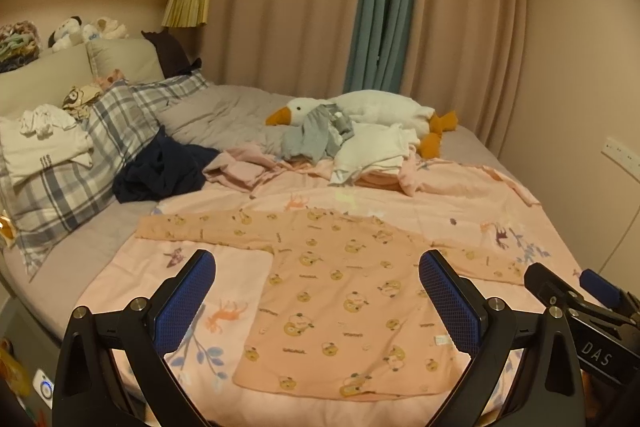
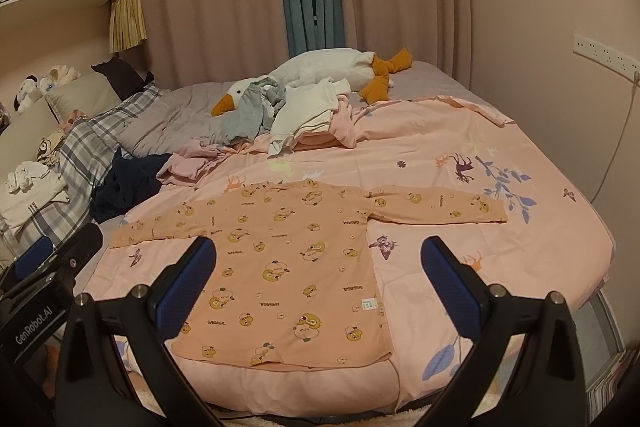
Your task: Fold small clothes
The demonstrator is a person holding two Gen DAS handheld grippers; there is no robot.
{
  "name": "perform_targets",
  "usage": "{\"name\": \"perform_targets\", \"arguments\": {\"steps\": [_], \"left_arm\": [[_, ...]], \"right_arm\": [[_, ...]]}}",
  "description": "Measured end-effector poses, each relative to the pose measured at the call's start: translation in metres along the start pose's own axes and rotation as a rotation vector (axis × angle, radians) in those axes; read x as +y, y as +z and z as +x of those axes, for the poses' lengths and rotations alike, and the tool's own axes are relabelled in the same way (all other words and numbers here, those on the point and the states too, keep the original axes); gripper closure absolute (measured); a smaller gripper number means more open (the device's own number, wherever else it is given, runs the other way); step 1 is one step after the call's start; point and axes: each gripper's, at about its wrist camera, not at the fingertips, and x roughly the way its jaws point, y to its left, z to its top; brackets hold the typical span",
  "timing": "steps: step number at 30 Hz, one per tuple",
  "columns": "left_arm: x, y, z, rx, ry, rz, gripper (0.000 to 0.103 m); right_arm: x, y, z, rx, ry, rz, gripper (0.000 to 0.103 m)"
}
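Two grippers, both spread wide w/ nothing held, hover over the near edge of the bed (image 2: 560, 227). On its pink printed quilt (image 1: 460, 203) lies the task item: an orange long-sleeve kids' top w/ duck print (image 2: 296, 267), flat, sleeves out to both sides, hem toward the cameras. Behind it, a heap of unfolded clothes (image 2: 304, 119) rests against a goose plush (image 2: 320, 67); those look like the next items, so leave them for now. Left gripper (image 1: 316, 291) sits above the top's left half, right gripper (image 2: 318, 279) above its right side, neither touching fabric. Judging from the layout, the step is starting the fold: ideally pinch each sleeve (image 2: 440, 207) near the cuff, single layer only, not the quilt under it, & bring it across the chest. Keep edges parallel w/ the side seams; the small white label (image 2: 368, 303) near the hem helps check alignment.
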Motion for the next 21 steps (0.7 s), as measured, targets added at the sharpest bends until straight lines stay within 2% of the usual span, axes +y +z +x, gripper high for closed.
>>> {"name": "perform_targets", "arguments": {"steps": [12,21], "left_arm": [[-0.0035,0.0002,0.0001,-0.009,0.030,0.015,0.002],[-0.0012,0.0000,0.0002,-0.004,0.015,0.020,0.002]], "right_arm": [[-0.0014,0.0013,0.0016,-0.003,-0.004,0.000,0.000],[-0.0031,0.0019,0.0033,-0.011,-0.010,0.000,0.000]]}}
